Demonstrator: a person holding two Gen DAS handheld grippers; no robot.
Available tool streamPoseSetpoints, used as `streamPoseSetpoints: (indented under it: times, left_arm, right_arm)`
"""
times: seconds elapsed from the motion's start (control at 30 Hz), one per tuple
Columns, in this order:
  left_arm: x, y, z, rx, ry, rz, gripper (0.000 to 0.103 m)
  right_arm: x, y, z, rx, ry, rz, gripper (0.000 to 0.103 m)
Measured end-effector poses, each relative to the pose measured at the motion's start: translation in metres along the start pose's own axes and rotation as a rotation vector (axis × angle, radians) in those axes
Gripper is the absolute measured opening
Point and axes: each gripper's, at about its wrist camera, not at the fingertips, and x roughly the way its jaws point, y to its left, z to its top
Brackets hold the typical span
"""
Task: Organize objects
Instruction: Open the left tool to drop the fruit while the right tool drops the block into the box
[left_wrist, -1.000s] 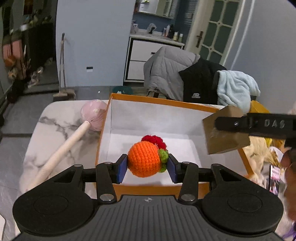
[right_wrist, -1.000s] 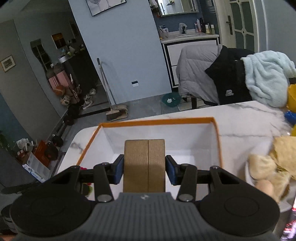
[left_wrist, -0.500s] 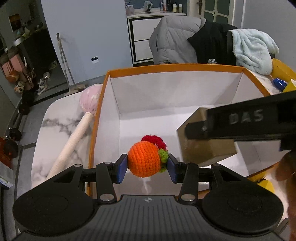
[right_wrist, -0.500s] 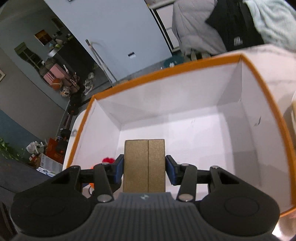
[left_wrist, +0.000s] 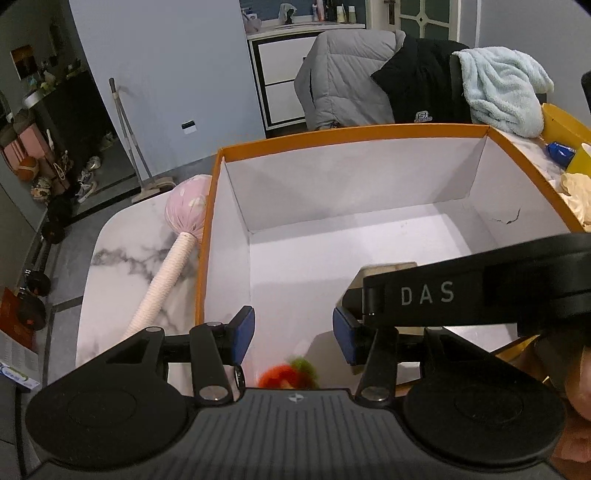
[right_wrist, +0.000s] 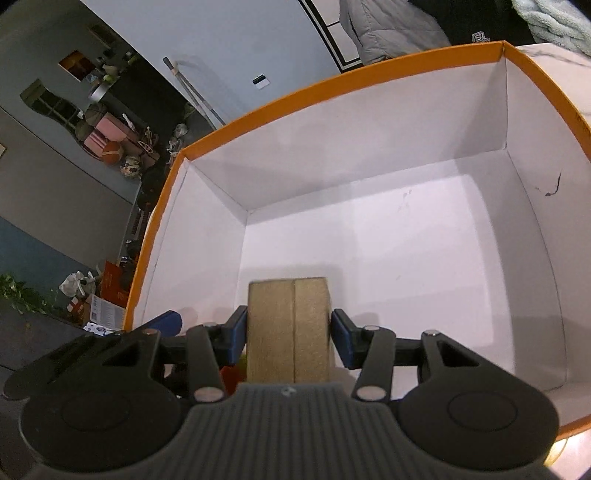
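Observation:
An orange-rimmed box (left_wrist: 343, 138) with a white inside stands on the marble table. My left gripper (left_wrist: 293, 334) is open over the box's near left part. The crocheted orange and red toy (left_wrist: 290, 374) lies blurred below it on the box floor, partly hidden by the gripper body. My right gripper (right_wrist: 290, 338) is low inside the box (right_wrist: 332, 86). Its pads (right_wrist: 341, 339) stand slightly off the sides of a tan cardboard block (right_wrist: 288, 328) that rests between them. The right gripper also shows in the left wrist view (left_wrist: 461, 291), with the block (left_wrist: 388, 267) behind it.
A pink-headed massage stick (left_wrist: 173, 240) lies on the table left of the box. Yellow containers and a cloth (left_wrist: 569, 173) sit to the box's right. Chairs with jackets and a towel (left_wrist: 424, 81) stand behind the table.
My left gripper opened and the crocheted toy dropped onto the box floor. My right gripper lowered the cardboard block deeper into the box and its pads eased off it.

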Motion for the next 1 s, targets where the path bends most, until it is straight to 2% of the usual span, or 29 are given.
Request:
streamPoseSetpoints:
  times: [0.1,0.37,0.43,0.47,0.57,0.8,1.0]
  left_arm:
    - [-0.002,0.001,0.0,-0.007,-0.003,-0.002,0.055]
    - [-0.01,0.004,-0.002,-0.006,-0.008,0.0,0.061]
    - [-0.018,0.004,-0.004,-0.011,-0.043,0.012,0.062]
    - [-0.024,0.005,-0.007,-0.023,-0.074,0.015,0.068]
    - [-0.044,0.013,-0.019,-0.081,-0.134,-0.033,0.071]
    - [-0.083,0.039,-0.046,-0.181,-0.152,-0.093,0.071]
    - [-0.121,0.048,-0.077,-0.202,-0.153,-0.119,0.077]
  right_arm:
    - [-0.005,-0.002,0.0,-0.003,-0.015,-0.001,0.061]
    - [-0.022,-0.002,0.005,-0.01,-0.055,0.013,0.061]
    - [-0.029,-0.003,0.006,-0.012,-0.064,0.013,0.061]
    - [-0.033,-0.002,0.007,-0.016,-0.068,0.017,0.061]
    - [-0.05,0.0,0.007,-0.047,-0.092,0.023,0.061]
    - [-0.091,0.004,0.002,-0.1,-0.14,0.027,0.061]
    - [-0.133,0.009,-0.02,-0.182,-0.173,0.033,0.061]
